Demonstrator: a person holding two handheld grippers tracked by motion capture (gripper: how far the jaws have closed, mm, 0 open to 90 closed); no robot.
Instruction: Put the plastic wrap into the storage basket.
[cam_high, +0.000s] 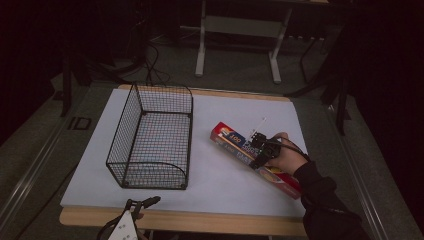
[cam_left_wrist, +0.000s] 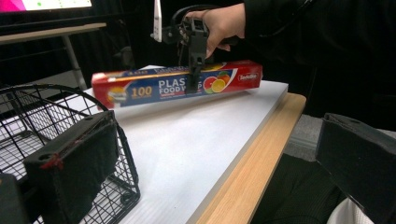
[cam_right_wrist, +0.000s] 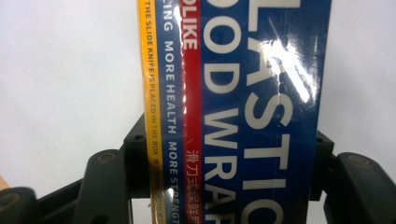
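A long red and blue plastic food wrap box lies slantwise at the right of the white board, close over its surface. My right gripper comes down on the box's middle and is shut on the box across its width. In the left gripper view the box sits level in the right gripper. In the right gripper view both jaws press the box's long sides. My left gripper rests at the table's near edge, open, with nothing between its fingers.
A black wire basket stands open-topped on the left half of the board, right in front of the left gripper. The board lies on a wooden table. Desk legs and cables stand on the floor beyond.
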